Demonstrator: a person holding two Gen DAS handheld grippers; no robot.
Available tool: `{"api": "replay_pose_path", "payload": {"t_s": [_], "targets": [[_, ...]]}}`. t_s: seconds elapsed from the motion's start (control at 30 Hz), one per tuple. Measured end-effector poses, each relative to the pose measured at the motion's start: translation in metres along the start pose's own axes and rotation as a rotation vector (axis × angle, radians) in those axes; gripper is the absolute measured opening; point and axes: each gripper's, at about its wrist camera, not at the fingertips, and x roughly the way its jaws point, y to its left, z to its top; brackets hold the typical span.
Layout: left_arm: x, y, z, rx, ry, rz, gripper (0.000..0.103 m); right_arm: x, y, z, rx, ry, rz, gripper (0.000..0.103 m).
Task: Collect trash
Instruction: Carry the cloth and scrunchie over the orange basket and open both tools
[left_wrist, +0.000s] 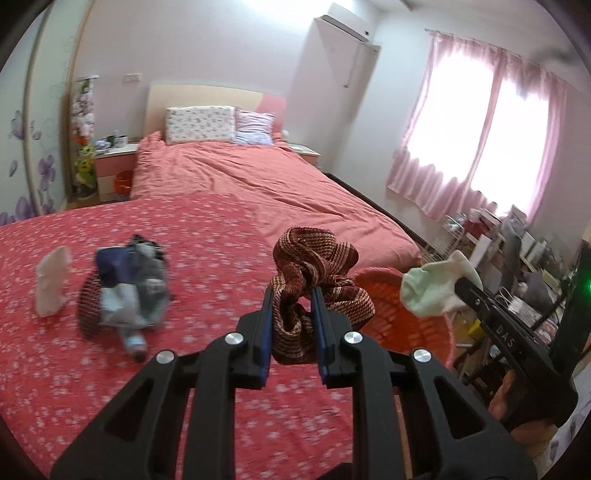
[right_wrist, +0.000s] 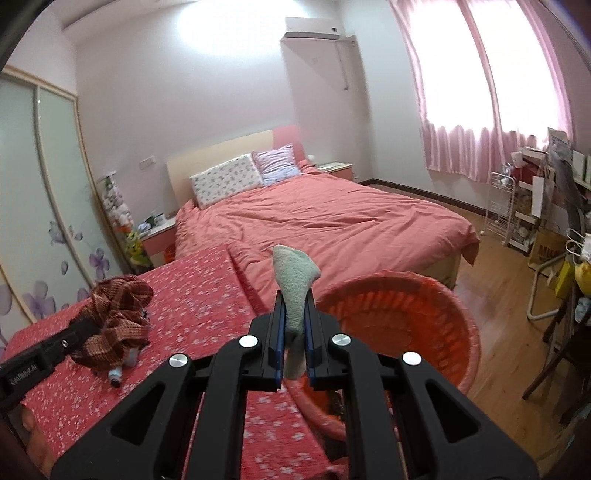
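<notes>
My left hand-held gripper (left_wrist: 291, 295) is clenched on a bunched brown striped cloth (left_wrist: 314, 266), held up off the red flowered cover (left_wrist: 221, 240). My right hand-held gripper (right_wrist: 295, 299) is clamped on a pale green sock (right_wrist: 295, 277), toe sticking up, just beside the rim of the orange basket (right_wrist: 424, 295).

Basket sits at the cover's right edge, btw the cover and the wood floor (right_wrist: 509, 295). Can't tell what it rests on.

Still lying on the cover, left side: a pile of clothes (left_wrist: 129, 284), dark blue and grey bits w/ a small bottle (left_wrist: 135, 341) at its near end, and a white sock (left_wrist: 51, 280) just left of it, apart from the pile.

Room: big bed (left_wrist: 240, 173) w/ a plain pink duvet behind the cover, two pillows (left_wrist: 201, 123) against the headboard. Nightstand (left_wrist: 114, 155) w/ mugs left of the bed. Wardrobe door (right_wrist: 55, 221) w/ purple flower decals on the left wall. Pink curtains (right_wrist: 480, 92) over a bright window on the right, AC unit (right_wrist: 312, 27) high in the corner. Cluttered shelves (right_wrist: 535, 195) along the right wall.
</notes>
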Motion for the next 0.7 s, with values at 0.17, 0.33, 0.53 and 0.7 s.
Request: {"api": "replay_pose_path", "payload": {"t_s": [0.17, 0.33, 0.53, 0.7], "targets": [[0.027, -0.031, -0.003, 0.04, 0.029, -0.047, 0.02, 0.004, -0.02, 0.003, 0.039, -0.014, -0.032, 0.009], [0.053, -0.059, -0.007, 0.072, 0.056, -0.095, 0.02, 0.007, -0.036, 0.003, 0.057, -0.03, -0.066, 0.009], [0.084, -0.083, -0.009, 0.099, 0.09, -0.145, 0.02, 0.016, -0.055, 0.001, 0.096, -0.029, -0.085, 0.009], [0.108, -0.099, -0.012, 0.121, 0.12, -0.169, 0.02, 0.024, -0.07, -0.001, 0.126, -0.018, -0.09, 0.009]]}}
